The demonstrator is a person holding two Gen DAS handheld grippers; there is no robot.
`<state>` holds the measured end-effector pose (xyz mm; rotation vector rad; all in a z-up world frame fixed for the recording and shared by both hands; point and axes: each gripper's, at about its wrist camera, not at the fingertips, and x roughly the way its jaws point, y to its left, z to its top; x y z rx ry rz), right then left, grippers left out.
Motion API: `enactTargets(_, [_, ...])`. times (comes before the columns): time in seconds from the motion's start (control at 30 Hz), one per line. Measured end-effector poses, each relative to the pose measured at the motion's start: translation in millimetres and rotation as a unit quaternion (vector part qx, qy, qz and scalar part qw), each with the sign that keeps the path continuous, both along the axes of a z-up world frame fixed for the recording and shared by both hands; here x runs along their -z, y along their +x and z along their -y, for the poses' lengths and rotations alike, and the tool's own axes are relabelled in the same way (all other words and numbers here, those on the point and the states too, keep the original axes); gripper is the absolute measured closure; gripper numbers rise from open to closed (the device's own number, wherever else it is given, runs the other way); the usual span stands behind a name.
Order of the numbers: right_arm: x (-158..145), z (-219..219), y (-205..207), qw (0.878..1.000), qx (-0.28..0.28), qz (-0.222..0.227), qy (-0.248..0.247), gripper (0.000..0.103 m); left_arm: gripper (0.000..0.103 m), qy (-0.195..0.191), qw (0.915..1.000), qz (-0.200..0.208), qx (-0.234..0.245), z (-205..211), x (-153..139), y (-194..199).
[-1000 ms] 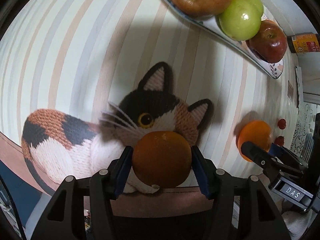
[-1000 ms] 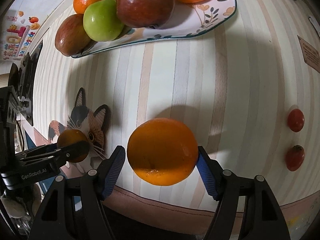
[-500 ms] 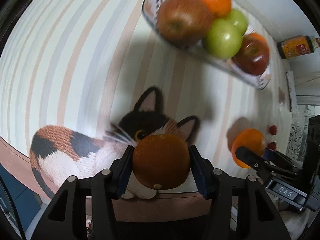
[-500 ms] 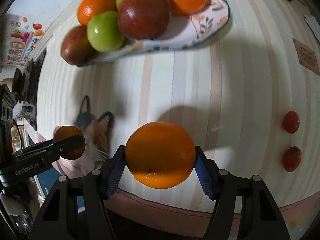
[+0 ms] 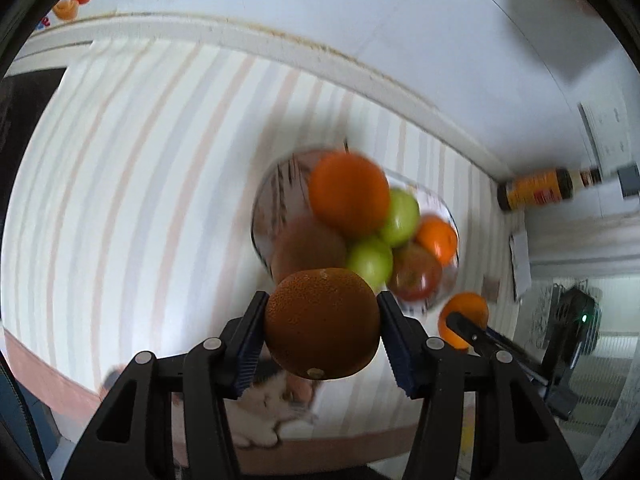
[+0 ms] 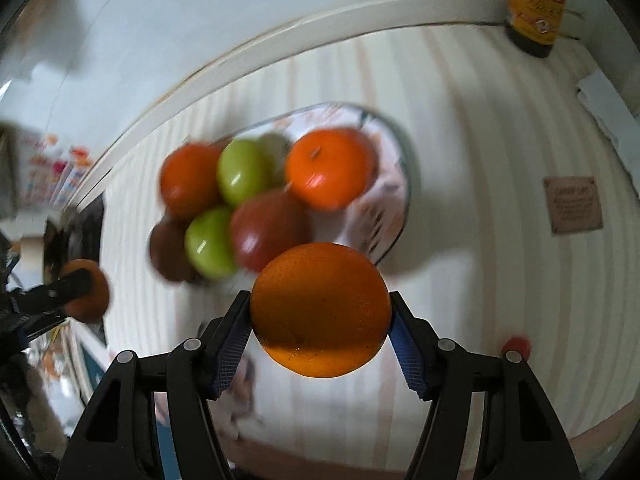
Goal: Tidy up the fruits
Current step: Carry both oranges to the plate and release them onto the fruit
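My left gripper (image 5: 322,340) is shut on a dark orange (image 5: 322,322) and holds it in the air in front of a patterned plate (image 5: 272,208) piled with apples and oranges. My right gripper (image 6: 320,340) is shut on a bright orange (image 6: 320,308), also held up just short of the same plate (image 6: 384,200). Each gripper shows in the other's view: the right gripper (image 5: 464,322) with its orange at the right, the left gripper (image 6: 84,292) with its orange at the left. Both views are blurred.
The plate holds green apples (image 6: 208,244), red apples (image 6: 268,232) and oranges (image 6: 330,168). A yellow-labelled bottle (image 6: 536,4) stands by the wall at the table's back. A small red tomato (image 6: 516,346) lies on the striped cloth to my right. A brown card (image 6: 572,204) lies further right.
Both grippers have risen and tilted up with their oranges, so the plate now sits just ahead and the back wall has come into view. The cat picture has dropped below the left gripper.
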<state>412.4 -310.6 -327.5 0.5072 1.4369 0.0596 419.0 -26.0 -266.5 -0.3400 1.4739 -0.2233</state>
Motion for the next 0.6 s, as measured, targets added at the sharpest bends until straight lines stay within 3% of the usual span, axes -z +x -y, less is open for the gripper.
enactTargets(0.23, [14.6, 2.1, 24.7, 0.999, 0.017, -0.007, -0.035, 0.035, 0.051, 0.034, 0.9992, -0.020, 0.001, -0.3, 33.4, 54.9])
enactTargets(0.47, [28.0, 7.9, 19.2, 0.999, 0.045, -0.007, -0.026, 0.035, 0.051, 0.059, 0.9962, -0.063, 0.014, 6.0, 76.2, 85.4])
enactTargets(0.6, [29.6, 15.5, 17.4, 0.998, 0.060, -0.005, -0.012, 0.034, 0.050, 0.060, 0.9960, -0.066, 0.008, 0.3, 79.9, 90.6])
